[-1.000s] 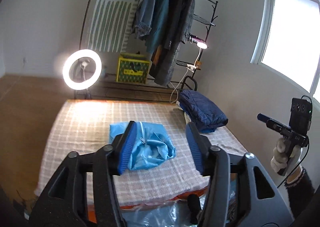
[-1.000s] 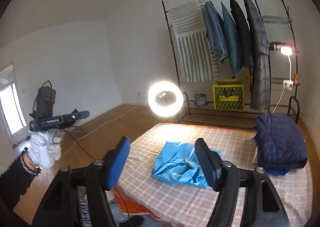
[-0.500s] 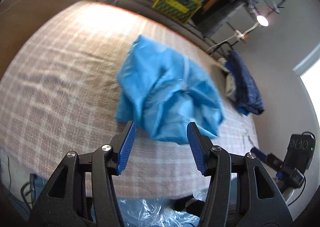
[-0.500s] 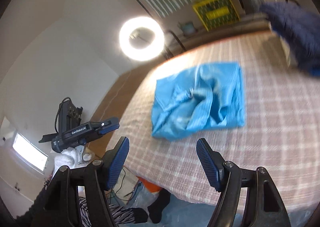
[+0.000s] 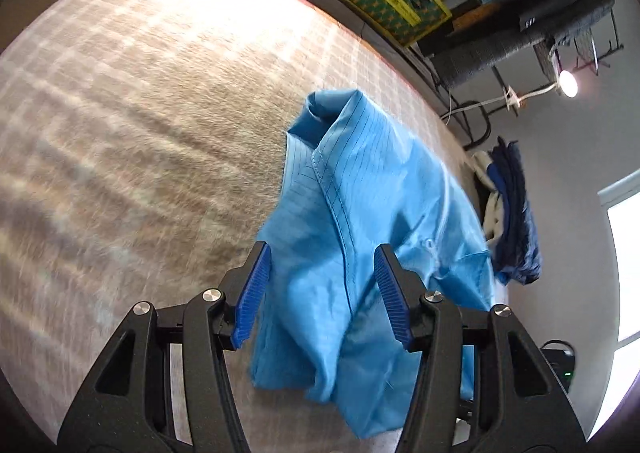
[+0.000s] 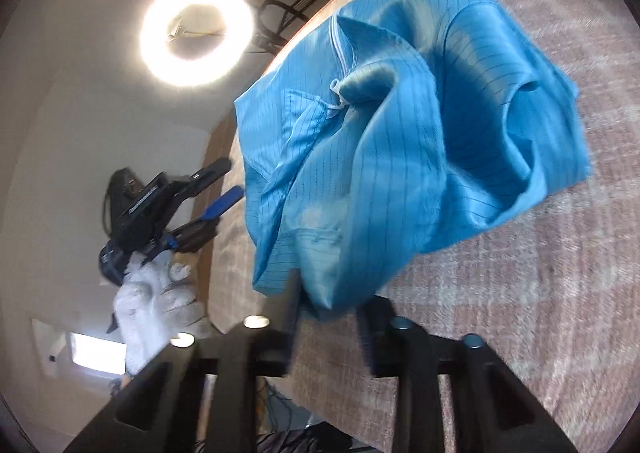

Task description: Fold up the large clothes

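left gripper [image 5: 320, 289]: lower centre of its own view, jaws apart, blue pads clear of each other
left hand [image 6: 156, 305]: white glove, left edge of the right wrist view, gripping the handle
right gripper [image 6: 330, 317]: bottom centre, blurred, jaws just been closing, gap showing, edge of blue cloth [image 6: 400, 133] between them

Bare checked bedspread [image 5: 132, 125] lies free left of the crumpled blue garment [image 5: 360, 213]; far side seems blocked by stacked clothes [image 5: 516, 213].

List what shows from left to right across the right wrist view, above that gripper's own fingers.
Gloved hand with the left gripper → ring light → crumpled blue garment → bare checked bed cover.
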`<action>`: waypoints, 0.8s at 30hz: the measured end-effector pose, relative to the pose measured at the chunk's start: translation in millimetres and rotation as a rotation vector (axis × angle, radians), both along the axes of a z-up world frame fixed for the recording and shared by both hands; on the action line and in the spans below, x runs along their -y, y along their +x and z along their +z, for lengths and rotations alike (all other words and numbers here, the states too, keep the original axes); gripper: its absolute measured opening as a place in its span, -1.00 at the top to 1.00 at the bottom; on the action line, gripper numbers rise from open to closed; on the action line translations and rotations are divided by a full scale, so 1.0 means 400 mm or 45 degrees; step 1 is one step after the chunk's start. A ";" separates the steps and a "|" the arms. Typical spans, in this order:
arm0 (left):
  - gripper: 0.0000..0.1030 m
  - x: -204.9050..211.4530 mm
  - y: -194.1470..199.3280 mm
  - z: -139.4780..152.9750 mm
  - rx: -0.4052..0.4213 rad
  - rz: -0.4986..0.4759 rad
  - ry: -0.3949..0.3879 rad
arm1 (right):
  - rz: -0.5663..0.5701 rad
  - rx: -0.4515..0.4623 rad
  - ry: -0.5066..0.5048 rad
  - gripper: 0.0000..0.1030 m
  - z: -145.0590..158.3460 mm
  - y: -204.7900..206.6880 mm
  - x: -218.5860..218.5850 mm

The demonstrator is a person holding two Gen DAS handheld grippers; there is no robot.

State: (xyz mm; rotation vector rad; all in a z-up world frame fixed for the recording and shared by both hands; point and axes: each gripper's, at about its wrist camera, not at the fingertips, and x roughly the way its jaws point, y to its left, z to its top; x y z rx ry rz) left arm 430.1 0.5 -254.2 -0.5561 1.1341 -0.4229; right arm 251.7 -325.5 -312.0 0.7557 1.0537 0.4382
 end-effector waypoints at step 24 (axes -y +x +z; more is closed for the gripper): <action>0.83 0.037 -0.075 0.181 0.282 -0.064 0.198 | 0.193 0.036 -0.151 0.17 0.045 -0.120 0.032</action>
